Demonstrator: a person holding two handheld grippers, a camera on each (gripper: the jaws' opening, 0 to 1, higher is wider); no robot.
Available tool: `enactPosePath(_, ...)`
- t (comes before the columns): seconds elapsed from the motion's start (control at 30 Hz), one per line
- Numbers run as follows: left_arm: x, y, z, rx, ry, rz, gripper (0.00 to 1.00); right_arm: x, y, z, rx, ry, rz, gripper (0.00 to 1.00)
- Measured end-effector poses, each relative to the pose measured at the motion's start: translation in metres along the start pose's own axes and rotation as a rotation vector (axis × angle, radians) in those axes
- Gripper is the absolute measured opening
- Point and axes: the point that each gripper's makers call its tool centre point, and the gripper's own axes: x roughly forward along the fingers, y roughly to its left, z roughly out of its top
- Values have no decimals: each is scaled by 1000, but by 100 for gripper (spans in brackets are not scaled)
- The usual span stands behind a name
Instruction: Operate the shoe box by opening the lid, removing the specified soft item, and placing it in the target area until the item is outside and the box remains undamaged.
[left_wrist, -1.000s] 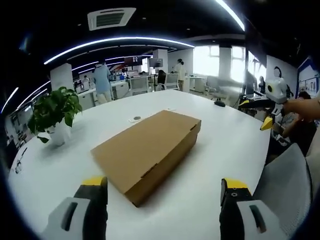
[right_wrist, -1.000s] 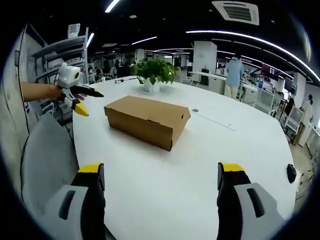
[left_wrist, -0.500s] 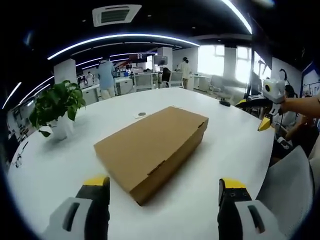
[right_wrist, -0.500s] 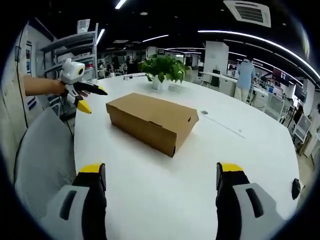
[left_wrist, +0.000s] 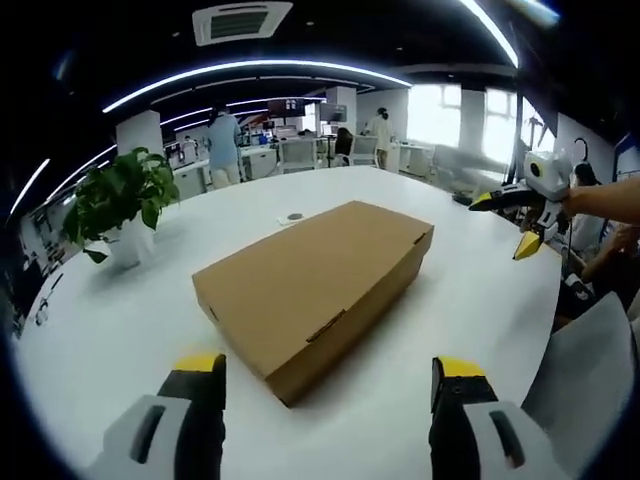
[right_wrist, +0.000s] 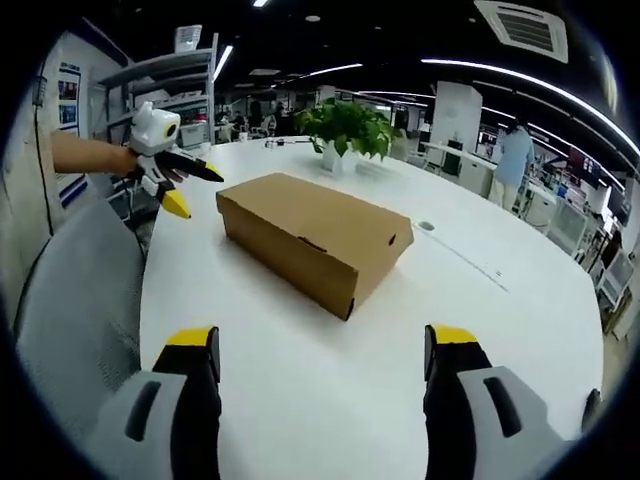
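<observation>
White table (left_wrist: 90, 340) wide under me. Shoe box (left_wrist: 315, 285) mid-table, lid shut, looming larger than second ago: I'm closing in. Plant (left_wrist: 120, 200) beyond box. Left tongs (left_wrist: 330, 370), right tongs (right_wrist: 318, 345) both spread wide, empty, short of box.

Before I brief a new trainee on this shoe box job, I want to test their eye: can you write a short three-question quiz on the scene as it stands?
1. True or false: the lid of the brown cardboard shoe box is closed.
2. Which stands on the round white table beyond the box in the left gripper view? A. a potted green plant B. a red kettle C. a stack of books
3. How do the jaws of the left gripper and the right gripper stand?

Key
1. True.
2. A.
3. Both open, apart from the box.
</observation>
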Motion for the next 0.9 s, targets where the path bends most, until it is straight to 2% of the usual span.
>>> enactPosePath(0.3,5,7,-4,-6,5,25,79,16,-8,2,-20,10,31,73)
enactPosePath(0.9,17,21,6,-33,-22,70,67,48,-19,16,-72,11,90,62)
